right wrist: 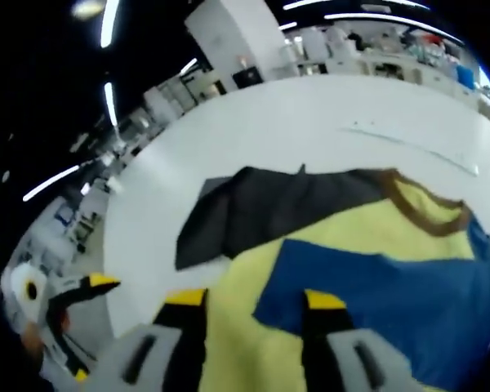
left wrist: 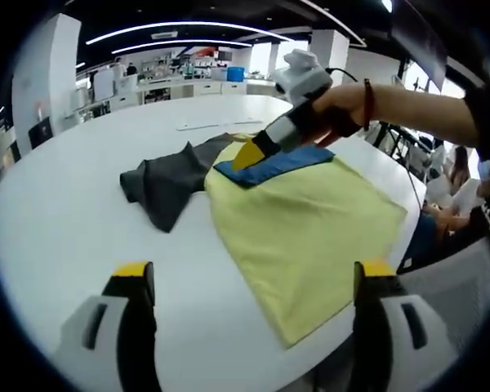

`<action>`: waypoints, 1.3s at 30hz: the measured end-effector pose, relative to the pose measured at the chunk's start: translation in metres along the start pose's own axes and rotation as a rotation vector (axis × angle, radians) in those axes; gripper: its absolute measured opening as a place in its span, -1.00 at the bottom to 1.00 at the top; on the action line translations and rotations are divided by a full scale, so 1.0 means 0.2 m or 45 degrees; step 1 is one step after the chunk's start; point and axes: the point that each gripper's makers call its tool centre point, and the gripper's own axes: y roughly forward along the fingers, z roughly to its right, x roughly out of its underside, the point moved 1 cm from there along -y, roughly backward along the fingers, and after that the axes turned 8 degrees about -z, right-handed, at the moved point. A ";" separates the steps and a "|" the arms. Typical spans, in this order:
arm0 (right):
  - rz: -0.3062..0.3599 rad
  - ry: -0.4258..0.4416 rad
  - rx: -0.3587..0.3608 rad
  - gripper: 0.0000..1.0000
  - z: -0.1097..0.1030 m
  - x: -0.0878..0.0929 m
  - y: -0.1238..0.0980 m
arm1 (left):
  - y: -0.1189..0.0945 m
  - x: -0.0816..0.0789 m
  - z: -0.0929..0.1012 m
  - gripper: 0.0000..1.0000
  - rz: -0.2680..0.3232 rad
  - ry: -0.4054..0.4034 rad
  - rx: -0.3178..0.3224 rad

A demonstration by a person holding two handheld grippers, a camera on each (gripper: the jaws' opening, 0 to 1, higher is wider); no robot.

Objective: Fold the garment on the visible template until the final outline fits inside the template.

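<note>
A colour-block shirt lies on the round white table (left wrist: 73,204): yellow body (left wrist: 310,229), blue panel (left wrist: 282,163) and dark grey part (left wrist: 167,184) spread to the left. Its brown collar (right wrist: 416,204) shows in the right gripper view. A hand holds my right gripper (left wrist: 249,155) with its tips down at the blue panel's edge. From its own camera, the right gripper (right wrist: 255,300) has its jaws apart, straddling the edge of the blue panel (right wrist: 392,294) over the yellow cloth (right wrist: 237,343). My left gripper (left wrist: 255,271) hovers wide open above the table's near side, off the shirt.
A thin pale strip (left wrist: 212,125) lies on the table beyond the shirt. Seated people (left wrist: 457,184) and a chair crowd the right edge. Desks and a white pillar (right wrist: 237,41) stand behind. The left gripper (right wrist: 86,294) appears at the lower left.
</note>
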 end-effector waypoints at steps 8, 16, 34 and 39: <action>0.054 -0.032 0.052 0.50 0.09 0.01 -0.10 | 0.00 -0.01 -0.02 0.98 0.007 -0.003 -0.019; 0.091 -0.050 0.146 0.83 0.23 0.06 -0.23 | 0.00 -0.06 -0.01 0.98 0.068 -0.004 -0.019; 0.197 0.094 0.314 0.80 0.67 0.28 -0.63 | -0.01 -0.10 0.04 0.98 0.053 0.010 -0.023; 0.201 0.137 0.358 0.77 0.78 0.35 -0.70 | 0.00 -0.10 0.04 0.98 0.043 0.022 -0.012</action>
